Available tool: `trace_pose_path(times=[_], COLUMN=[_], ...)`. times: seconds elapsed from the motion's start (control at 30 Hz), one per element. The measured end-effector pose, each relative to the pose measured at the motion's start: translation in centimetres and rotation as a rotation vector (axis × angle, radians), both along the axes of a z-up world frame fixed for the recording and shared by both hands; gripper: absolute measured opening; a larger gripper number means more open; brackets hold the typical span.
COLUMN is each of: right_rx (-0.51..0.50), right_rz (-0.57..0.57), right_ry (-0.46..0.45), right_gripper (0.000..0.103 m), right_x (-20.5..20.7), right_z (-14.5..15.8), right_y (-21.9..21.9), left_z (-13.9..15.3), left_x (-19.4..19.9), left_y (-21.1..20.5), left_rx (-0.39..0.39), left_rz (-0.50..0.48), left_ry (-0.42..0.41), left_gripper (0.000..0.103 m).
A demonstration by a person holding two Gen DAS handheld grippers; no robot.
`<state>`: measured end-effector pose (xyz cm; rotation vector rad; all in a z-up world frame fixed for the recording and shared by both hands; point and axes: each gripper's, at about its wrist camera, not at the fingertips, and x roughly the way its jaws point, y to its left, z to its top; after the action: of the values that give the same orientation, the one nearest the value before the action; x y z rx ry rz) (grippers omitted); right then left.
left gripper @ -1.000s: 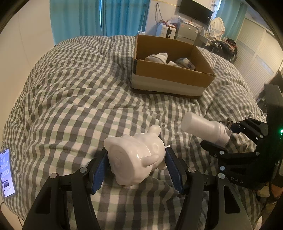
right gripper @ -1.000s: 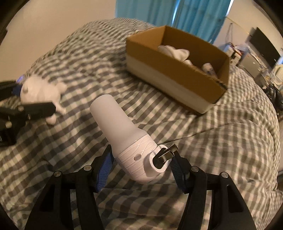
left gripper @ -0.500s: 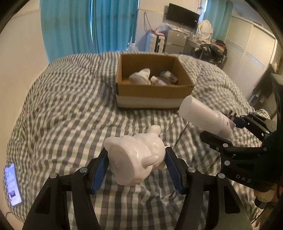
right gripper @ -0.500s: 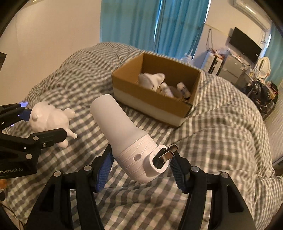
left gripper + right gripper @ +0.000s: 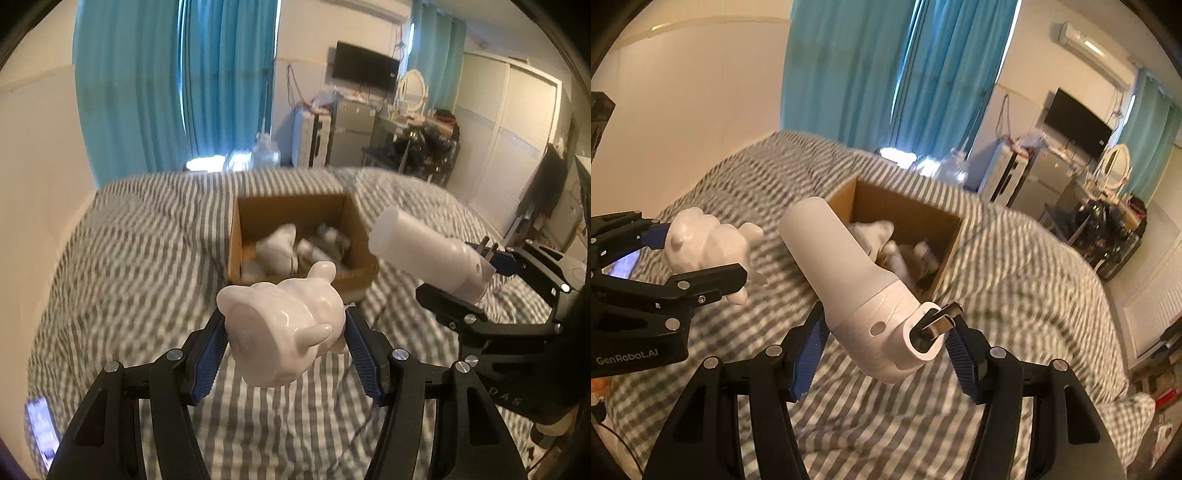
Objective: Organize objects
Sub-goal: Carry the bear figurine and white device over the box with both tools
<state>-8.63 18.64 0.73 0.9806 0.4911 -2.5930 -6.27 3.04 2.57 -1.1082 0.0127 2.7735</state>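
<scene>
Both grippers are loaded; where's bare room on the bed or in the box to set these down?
Open duvet lies between the wall-side edge and the cardboard box, and past the box's right side. The box's far half looks bare; its near half is crowded with white items. The phone takes the near-left corner.

We count two claws, left (image 5: 286, 345) and right (image 5: 884, 349), one white figurine (image 5: 284, 325), one white plug-in device (image 5: 857, 288), one cardboard box (image 5: 236, 236), one phone (image 5: 42, 435), one bed (image 5: 129, 266).
</scene>
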Motion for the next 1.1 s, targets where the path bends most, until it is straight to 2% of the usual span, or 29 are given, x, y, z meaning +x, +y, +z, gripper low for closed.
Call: trace_pose_path(times=[0.13, 0.33, 0.6, 0.77, 0.93, 1.1], right_rx=[-0.024, -0.038, -0.047, -0.055, -0.051, -0.034], right_rz=[-0.013, -0.051, -0.085, -0.112, -0.128, -0.141], right_ry=[0.033, 0.075, 0.077, 0.025, -0.051, -0.112], right_gripper=[0.061, 0.061, 0.061, 0.061, 0.061, 0.061], right_x=[-1.9, -5.7, -11.9, -16.5, -20.3, -22.4], right_z=[2.1, 4.3, 4.7, 2.3, -2.0, -6.1], right_y=[0.0, -0.4, -1.0, -1.3, -1.3, -1.2], left_z=[1.9, 3.5, 2.6, -0.3, -4.1, -7.8], left_x=[-2.4, -7.3, -13.8, -16.9, -19.6, -21.4], left_y=[0.4, 0.4, 0.8, 1.2, 1.0, 1.0], left_rx=[-0.021, -0.009, -0.017, -0.044, -0.053, -0.065], left_rz=[0.013, 0.037, 0.051, 0.044, 0.038, 0.035], left_ry=[0.047, 0.074, 0.078, 0.064, 0.017, -0.033], left_gripper=[0.064, 0.064, 0.064, 0.064, 0.064, 0.064])
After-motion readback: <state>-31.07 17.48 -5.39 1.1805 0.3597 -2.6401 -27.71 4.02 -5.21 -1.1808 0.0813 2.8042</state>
